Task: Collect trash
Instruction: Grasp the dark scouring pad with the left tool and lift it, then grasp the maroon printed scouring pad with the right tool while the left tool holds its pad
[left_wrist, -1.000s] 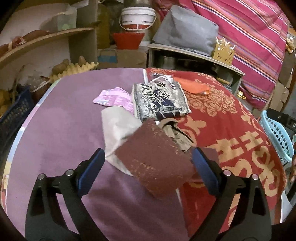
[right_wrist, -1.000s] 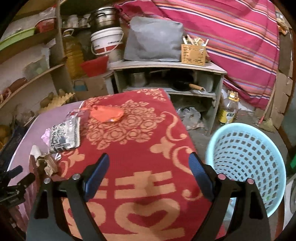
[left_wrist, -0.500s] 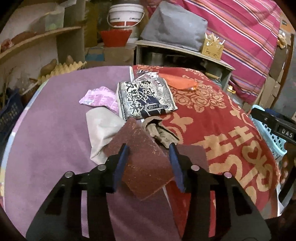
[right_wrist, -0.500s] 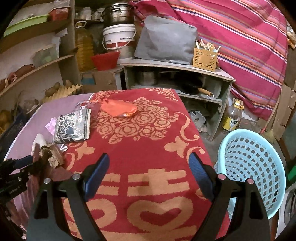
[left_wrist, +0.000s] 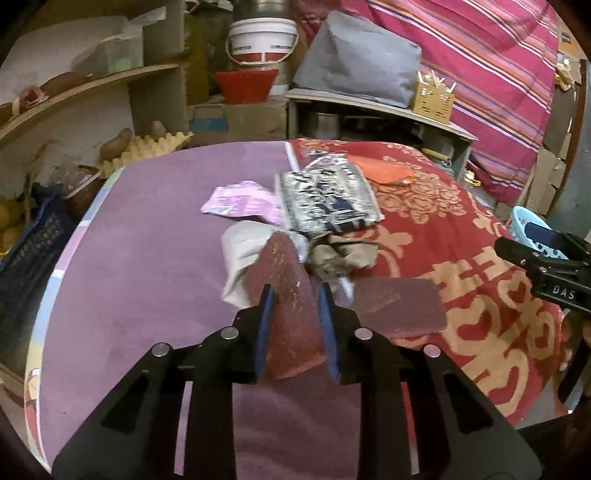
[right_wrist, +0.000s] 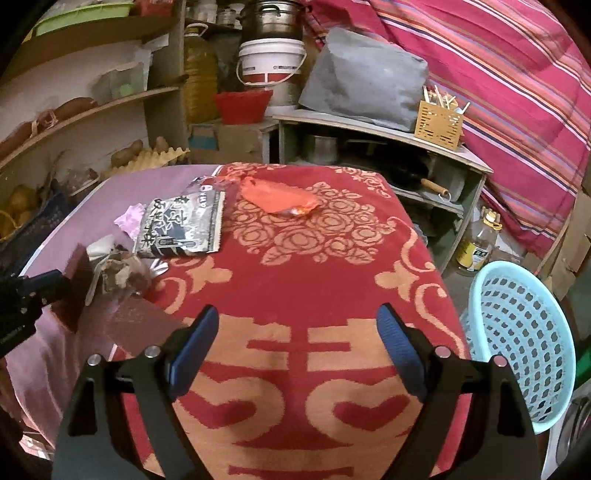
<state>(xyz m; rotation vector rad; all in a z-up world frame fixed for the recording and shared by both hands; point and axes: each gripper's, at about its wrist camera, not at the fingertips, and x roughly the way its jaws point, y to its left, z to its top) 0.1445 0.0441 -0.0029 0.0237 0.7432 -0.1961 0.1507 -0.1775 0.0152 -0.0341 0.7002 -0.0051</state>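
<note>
Left wrist view: taken from just behind the left gripper (left_wrist: 293, 295), angled down across the table (left_wrist: 147, 258) toward the shelves (left_wrist: 92, 85); close to the litter, with the black packet (left_wrist: 327, 201) straight ahead. Right wrist view: taken from behind the right gripper (right_wrist: 297, 332), lower on the red cloth (right_wrist: 303, 280), facing the same way. Shared: packet (right_wrist: 181, 229), orange wrapper (right_wrist: 280, 197), bucket (right_wrist: 271, 59), basket (right_wrist: 517, 354). Each gripper visible at the other view's edge.

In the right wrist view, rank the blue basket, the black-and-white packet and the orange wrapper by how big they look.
1. blue basket, though it sits nearest the camera
2. black-and-white packet
3. orange wrapper, though it lies farther away
</note>
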